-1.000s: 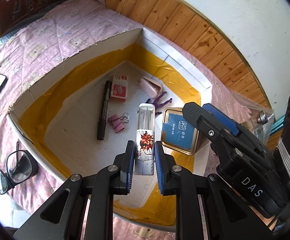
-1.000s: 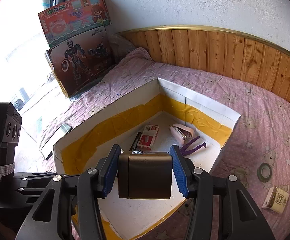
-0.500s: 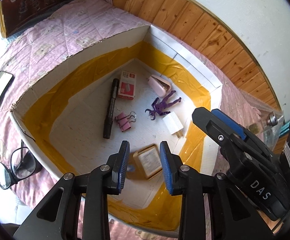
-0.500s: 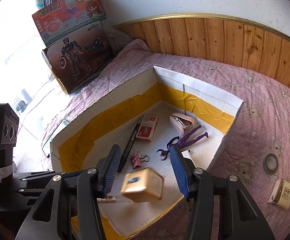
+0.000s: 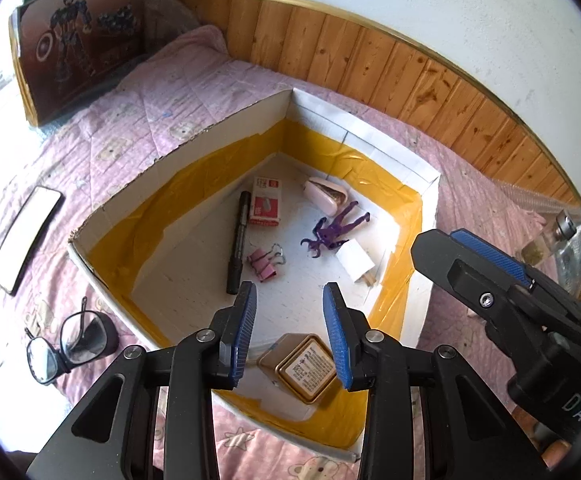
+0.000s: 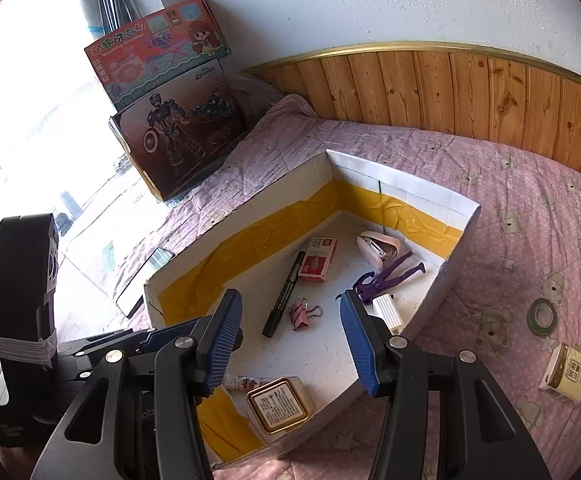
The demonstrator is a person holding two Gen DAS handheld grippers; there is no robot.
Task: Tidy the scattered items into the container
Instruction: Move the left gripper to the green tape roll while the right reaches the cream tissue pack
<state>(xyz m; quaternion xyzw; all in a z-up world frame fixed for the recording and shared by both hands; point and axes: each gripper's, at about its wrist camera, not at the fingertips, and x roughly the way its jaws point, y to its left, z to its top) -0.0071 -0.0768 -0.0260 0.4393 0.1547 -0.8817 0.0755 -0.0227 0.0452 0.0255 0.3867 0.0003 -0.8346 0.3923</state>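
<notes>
A white cardboard box [image 5: 362, 136] [image 6: 418, 192] with yellow tape lining sits on a pink bedspread. Inside lie a gold tin [image 5: 304, 368] [image 6: 278, 404], a small clear tube [image 6: 246, 382], a black marker [image 5: 237, 240], a red staple box [image 5: 264, 206], a pink stapler [image 5: 326, 196], a purple figure [image 5: 336, 230], a pink binder clip [image 5: 264, 264] and a white charger [image 5: 354, 260]. My left gripper [image 5: 290, 332] is open and empty above the box's near corner. My right gripper [image 6: 290, 340] is open and empty above the box.
Outside the box on the bedspread lie glasses [image 5: 66, 344], a long mirror [image 5: 26, 240], a roll of tape [image 6: 541, 317] and a small cream carton [image 6: 568, 372]. Toy boxes [image 6: 170, 120] lean at the bed's far corner. Wooden panelling [image 6: 470, 92] backs the bed.
Both grippers opened. The left one dropped the clear tube and the right one dropped the gold tin; both now lie in the box's near corner. Both grippers have pulled back and up.
</notes>
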